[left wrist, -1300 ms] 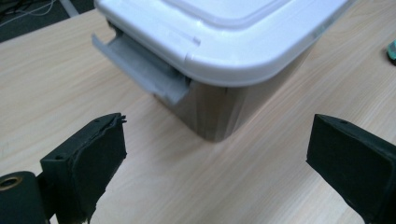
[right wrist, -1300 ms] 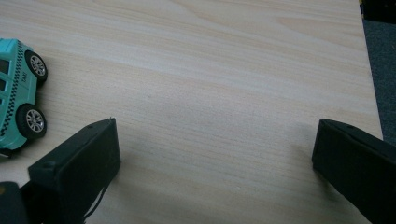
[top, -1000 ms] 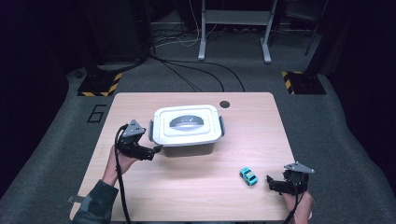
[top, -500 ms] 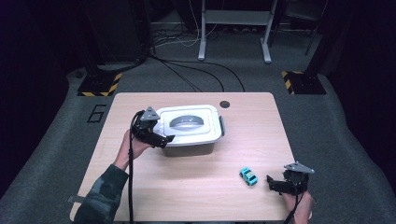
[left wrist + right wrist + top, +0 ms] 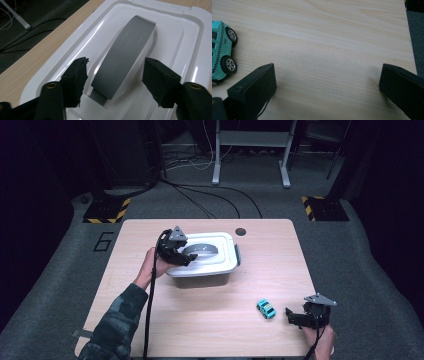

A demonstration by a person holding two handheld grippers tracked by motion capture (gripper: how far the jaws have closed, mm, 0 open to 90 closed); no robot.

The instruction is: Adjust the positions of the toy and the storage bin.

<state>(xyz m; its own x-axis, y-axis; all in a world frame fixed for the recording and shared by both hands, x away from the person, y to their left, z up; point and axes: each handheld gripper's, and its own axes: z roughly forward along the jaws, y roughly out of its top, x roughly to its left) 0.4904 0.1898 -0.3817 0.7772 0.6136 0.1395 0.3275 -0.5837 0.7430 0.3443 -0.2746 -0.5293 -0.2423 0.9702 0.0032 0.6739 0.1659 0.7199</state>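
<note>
High view: the left gripper (image 5: 186, 260) hangs over the near-left part of a white lidded container (image 5: 226, 270) that stands mid-table (image 5: 280, 265), held by the person's left hand (image 5: 148, 268), whose camouflage-patterned sleeve (image 5: 116, 325) comes in from the lower edge. The container's grey handle (image 5: 202, 248), an arched band along the middle of the lid, lies directly beneath and just beyond the jaws. Left gripper view: the two black jaws straddle the near end of the grey handle (image 5: 125, 57), one on each side of it; a gap of white lid (image 5: 175, 37) shows between each pad and the band, so the pads do not press on it. The jaws have just been closing, with the handle between them, and stand partly apart. High view, lower right: the right gripper (image 5: 295, 316) rests low near the table's near-right corner, jaws pointing left toward a small turquoise toy car (image 5: 266, 309), which sits just beyond the jaw tips and apart from them. Right gripper view: the jaws stand wide apart over bare wood, with nothing between them; the toy car (image 5: 222, 50) lies beside and outside the left-hand jaw, close to it, wheels facing the jaw; whether it touches the jaw cannot be told
</note>
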